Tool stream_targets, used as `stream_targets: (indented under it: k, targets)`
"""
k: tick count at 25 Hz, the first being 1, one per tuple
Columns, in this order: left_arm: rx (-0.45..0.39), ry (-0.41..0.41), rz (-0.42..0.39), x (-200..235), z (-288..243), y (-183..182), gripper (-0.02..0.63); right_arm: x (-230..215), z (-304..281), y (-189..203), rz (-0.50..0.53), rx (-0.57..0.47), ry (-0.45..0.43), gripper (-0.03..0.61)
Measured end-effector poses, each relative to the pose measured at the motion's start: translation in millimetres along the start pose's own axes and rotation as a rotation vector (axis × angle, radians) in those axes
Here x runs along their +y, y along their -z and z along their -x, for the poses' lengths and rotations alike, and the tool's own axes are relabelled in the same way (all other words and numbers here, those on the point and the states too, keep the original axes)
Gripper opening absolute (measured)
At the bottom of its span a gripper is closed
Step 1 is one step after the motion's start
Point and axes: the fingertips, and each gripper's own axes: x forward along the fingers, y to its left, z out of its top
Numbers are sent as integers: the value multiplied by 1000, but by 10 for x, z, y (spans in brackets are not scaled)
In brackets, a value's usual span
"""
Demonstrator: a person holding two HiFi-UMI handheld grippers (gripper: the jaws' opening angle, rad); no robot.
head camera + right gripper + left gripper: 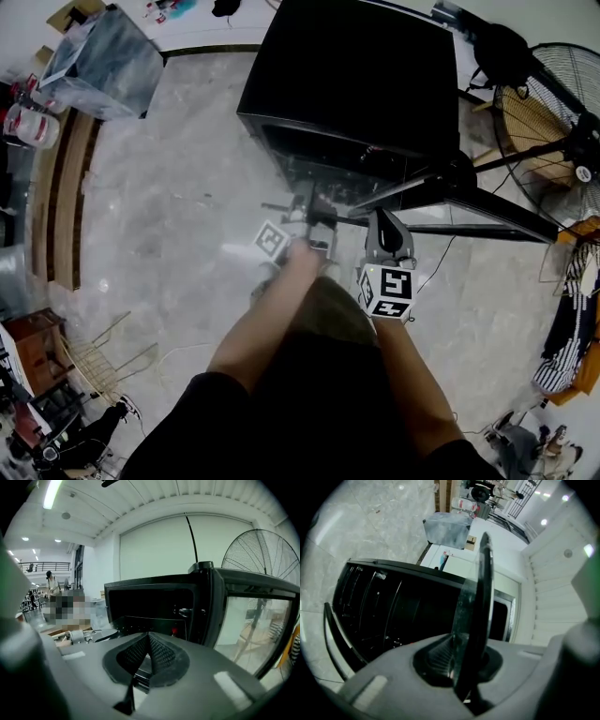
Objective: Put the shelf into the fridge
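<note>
The right tool (149, 638) has its jaws closed together, nothing between them. Just beyond stands the black fridge (150, 599), interior dark, its glass door (246, 620) swung open at right. A wire-caged fan (262, 555) rises behind the door.

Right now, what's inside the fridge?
The fridge stands open: a dark cavity with a knob and a small red light. The back is too dark to read, and the shelf in the left gripper covers part.

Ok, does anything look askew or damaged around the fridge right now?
Nothing broken or spilled. The shelf is clamped by one edge in the left hand-held gripper only; the right hand-held gripper is shut and empty. The fridge stands open.
</note>
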Motion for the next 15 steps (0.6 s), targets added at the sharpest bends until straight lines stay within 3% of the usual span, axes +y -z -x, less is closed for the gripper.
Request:
stream_targets:
  k: [15]
  targets:
    - [20,25,-56,27,-223,-21,26,-119,-32,162,-38,23,48,2]
